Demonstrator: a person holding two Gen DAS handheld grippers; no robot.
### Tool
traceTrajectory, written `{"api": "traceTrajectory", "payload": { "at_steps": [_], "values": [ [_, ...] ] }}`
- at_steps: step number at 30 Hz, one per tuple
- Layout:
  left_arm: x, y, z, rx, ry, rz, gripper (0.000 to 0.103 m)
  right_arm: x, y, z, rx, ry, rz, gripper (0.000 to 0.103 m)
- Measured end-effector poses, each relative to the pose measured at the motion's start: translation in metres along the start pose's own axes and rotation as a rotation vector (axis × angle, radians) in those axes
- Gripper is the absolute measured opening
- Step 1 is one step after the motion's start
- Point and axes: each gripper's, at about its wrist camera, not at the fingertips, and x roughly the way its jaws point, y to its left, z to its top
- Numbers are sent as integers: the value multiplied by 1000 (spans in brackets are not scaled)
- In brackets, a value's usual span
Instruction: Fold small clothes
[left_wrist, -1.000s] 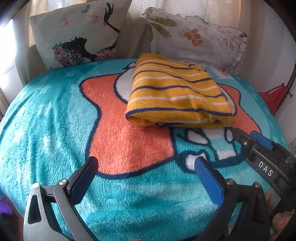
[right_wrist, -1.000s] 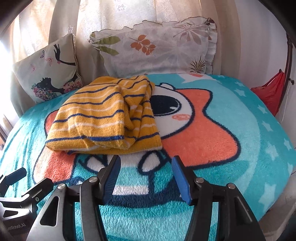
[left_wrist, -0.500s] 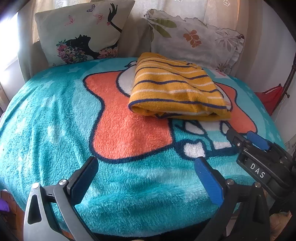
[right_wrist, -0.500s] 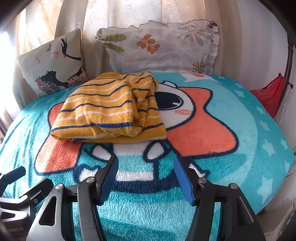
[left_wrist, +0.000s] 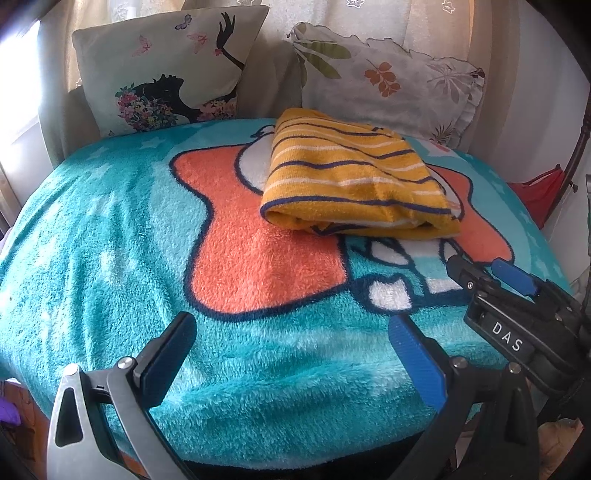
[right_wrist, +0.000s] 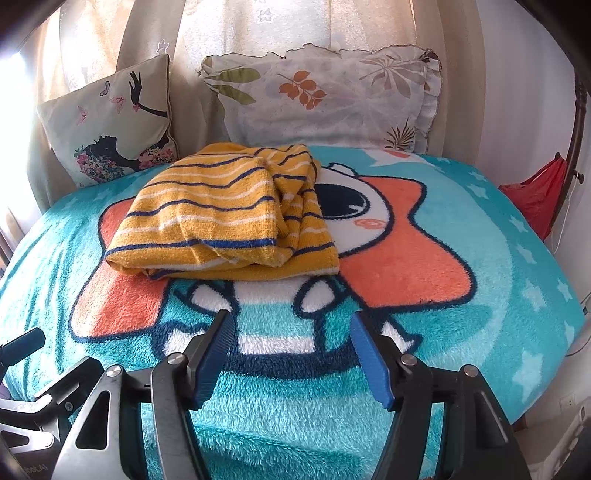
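A yellow garment (left_wrist: 351, 184) with navy and white stripes lies folded in a thick bundle on the teal cartoon blanket (left_wrist: 92, 240), near the pillows. My left gripper (left_wrist: 290, 328) hovers open over the blanket's near edge, well short of the garment, with nothing between its blue pads. In the right wrist view the garment (right_wrist: 221, 218) shows loose layers along its right side. My right gripper (right_wrist: 291, 321) is also short of it; its jaws are opening and hold nothing. The right gripper (left_wrist: 498, 280) appears at the right edge of the left wrist view.
Two pillows lean against the curtain behind the bed: a silhouette-print one (left_wrist: 166, 74) and a leaf-print one (left_wrist: 388, 81). A red bag (right_wrist: 539, 192) hangs by a dark metal post at the right. The blanket (right_wrist: 498, 258) drops off at the near edge.
Both views have drawn back from the garment, so it sits farther off and the blanket's near edge shows. The right gripper's jaws stand a little wider.
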Motion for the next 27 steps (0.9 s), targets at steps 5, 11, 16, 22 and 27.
{"api": "traceTrajectory", "payload": {
  "at_steps": [5,11,16,22,27],
  "values": [
    [1,0,1,-3,3,0,103,3,2,1,-3,7,-1,71],
    [7,3,3,-7,16,-2,103,7,4,1,-19,10,-11,72],
    [11,4,4,-6,22,1,103,12,4,2,-20,20,-17,72],
    [13,6,4,-10,22,1,103,16,3,4,-16,25,-18,72],
    [12,6,5,-6,7,25,103,18,5,4,-20,28,-20,73]
  ]
}}
